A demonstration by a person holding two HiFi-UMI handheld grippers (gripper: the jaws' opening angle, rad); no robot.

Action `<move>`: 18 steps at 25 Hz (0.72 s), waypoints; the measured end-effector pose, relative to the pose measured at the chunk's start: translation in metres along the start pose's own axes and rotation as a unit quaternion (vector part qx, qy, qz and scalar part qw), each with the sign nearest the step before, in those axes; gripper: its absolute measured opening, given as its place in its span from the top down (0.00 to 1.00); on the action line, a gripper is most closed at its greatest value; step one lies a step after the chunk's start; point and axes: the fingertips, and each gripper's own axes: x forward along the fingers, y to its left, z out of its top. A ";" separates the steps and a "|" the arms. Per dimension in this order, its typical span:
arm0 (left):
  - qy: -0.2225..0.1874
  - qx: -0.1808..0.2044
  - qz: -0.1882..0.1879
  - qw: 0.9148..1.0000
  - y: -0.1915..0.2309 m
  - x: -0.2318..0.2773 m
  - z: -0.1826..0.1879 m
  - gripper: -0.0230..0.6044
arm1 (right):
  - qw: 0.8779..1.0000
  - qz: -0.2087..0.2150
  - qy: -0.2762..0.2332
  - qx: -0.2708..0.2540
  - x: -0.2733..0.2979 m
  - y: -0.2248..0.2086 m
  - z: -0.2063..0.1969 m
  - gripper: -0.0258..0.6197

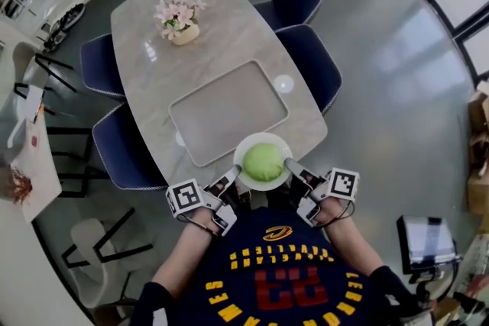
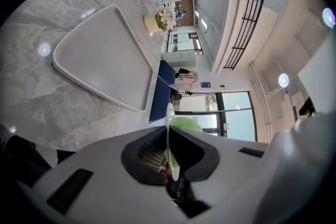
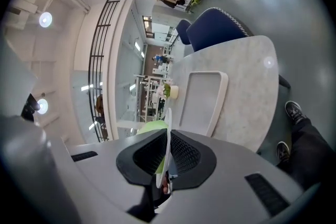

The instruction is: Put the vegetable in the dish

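L gripper (image 1: 232, 176) & R gripper (image 1: 291, 165) both clamped on dish (image 1: 260, 136) rim, opposite sides, prob to keep it level. Green vegetable (image 1: 263, 161) already in it, at tabletop (image 1: 229, 34) near edge.

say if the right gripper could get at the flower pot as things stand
Probably not. The right gripper is shut on the rim of the dish holding the green vegetable, and the flower pot stands at the far end of the table, beyond the tray.
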 end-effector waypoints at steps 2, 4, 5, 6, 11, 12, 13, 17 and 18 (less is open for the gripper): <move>-0.028 0.005 -0.016 0.999 -0.014 0.013 0.013 0.94 | 0.999 0.030 0.014 -0.033 0.013 0.016 0.025 0.93; -0.055 0.013 -0.028 0.998 -0.027 0.025 0.026 0.94 | 0.996 0.064 0.027 -0.062 0.025 0.034 0.049 0.93; -0.069 0.019 -0.033 0.997 -0.033 0.030 0.032 0.94 | 0.994 0.076 0.034 -0.074 0.031 0.040 0.059 0.93; -0.083 0.023 -0.039 0.996 -0.038 0.034 0.038 0.94 | 0.992 0.085 0.042 -0.083 0.036 0.045 0.068 0.93; -0.146 0.028 -0.051 0.988 -0.051 0.037 0.056 0.94 | 0.983 0.120 0.099 -0.093 0.066 0.057 0.089 0.93; -0.160 0.027 -0.047 0.986 -0.050 0.035 0.058 0.94 | 0.981 0.124 0.114 -0.094 0.074 0.059 0.089 0.93; -0.175 0.024 -0.041 0.983 -0.047 0.032 0.061 0.94 | 0.979 0.126 0.131 -0.094 0.082 0.059 0.089 0.93; -0.233 0.001 -0.015 0.972 -0.033 0.020 0.066 0.94 | 0.969 0.118 0.199 -0.092 0.107 0.052 0.082 0.93; -0.241 -0.003 -0.013 0.970 -0.031 0.018 0.066 0.94 | 0.966 0.116 0.212 -0.091 0.112 0.051 0.080 0.93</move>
